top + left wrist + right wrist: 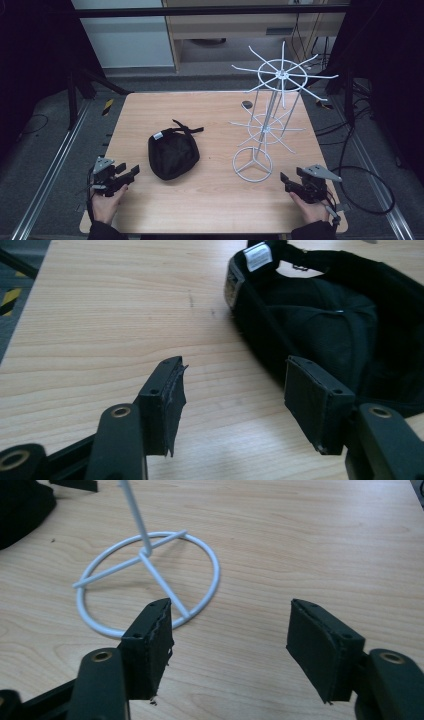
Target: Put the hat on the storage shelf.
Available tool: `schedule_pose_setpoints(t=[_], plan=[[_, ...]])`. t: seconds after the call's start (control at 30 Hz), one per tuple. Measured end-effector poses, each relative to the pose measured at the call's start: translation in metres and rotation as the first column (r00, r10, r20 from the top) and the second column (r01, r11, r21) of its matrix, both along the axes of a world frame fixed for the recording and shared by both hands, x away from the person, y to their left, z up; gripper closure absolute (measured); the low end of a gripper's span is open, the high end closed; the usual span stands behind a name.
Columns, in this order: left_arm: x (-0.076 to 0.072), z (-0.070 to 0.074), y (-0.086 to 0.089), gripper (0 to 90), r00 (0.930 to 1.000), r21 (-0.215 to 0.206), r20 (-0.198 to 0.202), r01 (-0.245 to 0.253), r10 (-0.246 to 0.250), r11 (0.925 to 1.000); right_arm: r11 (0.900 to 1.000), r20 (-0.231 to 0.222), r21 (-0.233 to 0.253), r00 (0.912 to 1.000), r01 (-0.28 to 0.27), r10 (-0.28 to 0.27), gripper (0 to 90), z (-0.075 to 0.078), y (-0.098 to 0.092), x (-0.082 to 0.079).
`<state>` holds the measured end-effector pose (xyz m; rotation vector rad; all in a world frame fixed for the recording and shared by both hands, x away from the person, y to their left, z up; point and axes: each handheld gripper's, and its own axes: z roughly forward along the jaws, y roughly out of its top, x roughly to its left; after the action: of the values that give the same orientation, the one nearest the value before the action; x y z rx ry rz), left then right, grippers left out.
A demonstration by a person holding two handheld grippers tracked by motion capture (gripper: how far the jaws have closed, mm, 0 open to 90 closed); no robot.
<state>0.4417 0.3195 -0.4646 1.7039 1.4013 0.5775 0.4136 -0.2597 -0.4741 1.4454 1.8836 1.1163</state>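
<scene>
Wooden table (210,200), me at the near edge with a gripper in each hand. My left gripper (131,172) sits low at the near left corner, left hand (106,202) behind it, jaws spread apart with nothing between them; in the left gripper view (232,395) the pads (172,400) are bare and frayed at the edge, bare wood showing in the gap. Just ahead and right of those jaws lies a black cap (172,152), crown down by the look of it, though the dark fabric makes that hard to be sure of. Its strap (187,129) trails toward the far side, and a white label (258,256) shows on the inner band. The cap is near the left gripper but not touching it. My right gripper (285,180) rests at the near right corner, right hand (311,210) behind, jaws likewise wide apart and holding nothing. In the right gripper view (230,630) its left jaw overlaps the near rim of the ring base (150,580) of a white wire rack (270,100); whether it touches the ring I cannot tell. The rack stands upright on the right half of the table, two tiers of spokes on a central pole. A small dark disc (246,105) lies on the table beyond the rack, near the far edge. Cap and rack stand well apart.
</scene>
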Motion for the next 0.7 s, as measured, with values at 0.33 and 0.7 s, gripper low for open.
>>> schedule_pose_setpoints(t=[0.33, 0.7], plan=[[-0.004, 0.007, -0.009, 31.0, 0.9995, 0.020, -0.011, 0.032, -0.031, 0.9993, 0.993, 0.012, -0.024, 0.9934, -0.113, 0.114, 41.4, 0.007, 0.028, -0.006], [-0.006, 0.019, -0.021, 41.0, 0.9975, 0.036, 0.049, 0.048, -0.049, 0.9982, 0.975, 0.072, 0.015, 0.9727, -0.222, 0.221, 45.7, 0.025, 0.078, -0.016]])
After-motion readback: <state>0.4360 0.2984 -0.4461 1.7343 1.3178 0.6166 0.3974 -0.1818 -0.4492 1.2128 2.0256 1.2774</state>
